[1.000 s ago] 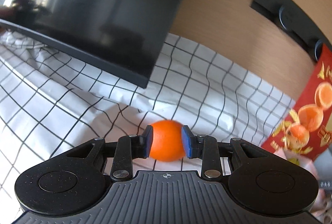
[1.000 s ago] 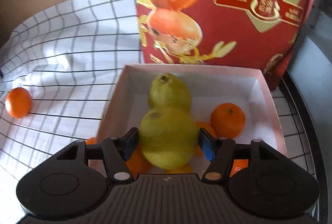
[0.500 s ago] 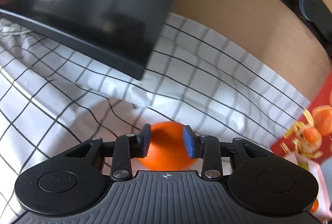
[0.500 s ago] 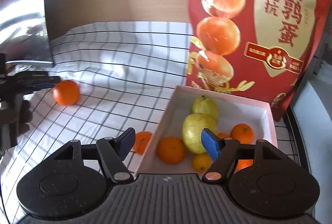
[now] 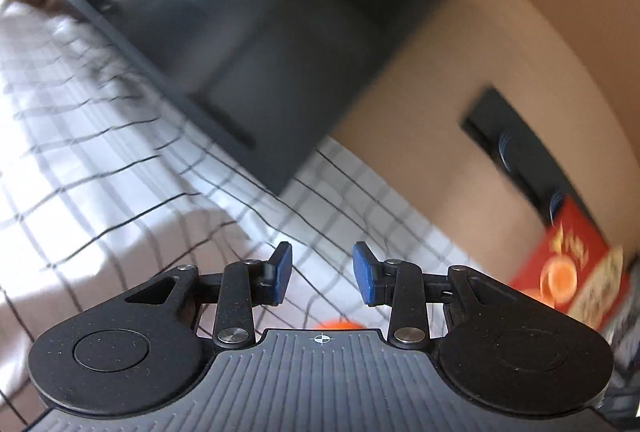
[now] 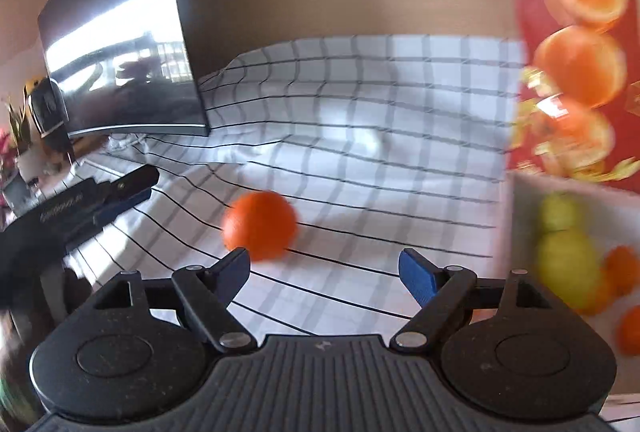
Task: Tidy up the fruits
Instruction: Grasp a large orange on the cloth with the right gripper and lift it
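Note:
An orange (image 6: 260, 224) lies loose on the checked cloth (image 6: 380, 112), just beyond the left finger of my right gripper (image 6: 324, 264). That gripper's jaws are opening, with nothing between them. My left gripper (image 5: 322, 264) is open and empty, its jaws closing a little; only a sliver of the orange (image 5: 338, 324) shows below its fingers. From the right wrist view the left gripper (image 6: 150, 184) sits left of the orange, apart from it. At the right a white box (image 6: 520, 200) holds two pears (image 6: 568, 264) and several oranges.
A dark monitor (image 6: 120, 52) stands at the back left on the cloth. A tall red bag printed with oranges (image 6: 576, 32) stands behind the box. A wooden wall with a black socket strip (image 5: 520, 152) closes the back.
My left gripper let go of the orange and drew back from it. My right gripper released the pear into the box, swung left toward the loose orange and spread its jaws wider.

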The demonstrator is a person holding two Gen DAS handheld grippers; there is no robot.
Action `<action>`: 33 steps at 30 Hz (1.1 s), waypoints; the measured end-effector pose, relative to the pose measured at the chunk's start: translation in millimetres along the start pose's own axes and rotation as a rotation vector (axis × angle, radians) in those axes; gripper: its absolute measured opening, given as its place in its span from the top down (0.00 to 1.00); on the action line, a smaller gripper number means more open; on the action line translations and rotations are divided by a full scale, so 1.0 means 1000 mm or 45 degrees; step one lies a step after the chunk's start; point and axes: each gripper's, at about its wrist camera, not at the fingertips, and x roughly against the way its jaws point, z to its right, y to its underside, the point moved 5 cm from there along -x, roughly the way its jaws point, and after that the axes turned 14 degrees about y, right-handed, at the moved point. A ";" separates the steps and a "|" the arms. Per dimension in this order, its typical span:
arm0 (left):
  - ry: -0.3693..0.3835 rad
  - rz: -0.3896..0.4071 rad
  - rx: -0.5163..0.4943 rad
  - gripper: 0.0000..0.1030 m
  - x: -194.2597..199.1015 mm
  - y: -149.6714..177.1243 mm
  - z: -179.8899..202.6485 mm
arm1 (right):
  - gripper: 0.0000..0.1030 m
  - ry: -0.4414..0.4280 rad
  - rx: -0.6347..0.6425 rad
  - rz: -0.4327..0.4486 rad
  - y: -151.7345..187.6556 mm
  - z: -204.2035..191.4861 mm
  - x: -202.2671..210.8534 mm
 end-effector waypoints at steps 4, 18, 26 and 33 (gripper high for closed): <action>-0.011 0.007 0.190 0.64 0.002 0.000 -0.028 | 0.20 0.012 0.073 -0.011 0.001 -0.049 -0.030; -0.084 0.027 -0.013 0.63 -0.002 -0.002 -0.007 | 0.28 0.211 0.027 -0.091 0.001 -0.058 -0.096; 0.005 -0.096 0.024 0.63 -0.013 0.009 -0.009 | 0.30 0.095 -0.037 -0.148 -0.002 -0.040 -0.097; 0.079 -0.184 -0.021 0.63 -0.018 0.021 0.002 | 0.31 0.144 0.132 -0.079 0.023 -0.031 -0.050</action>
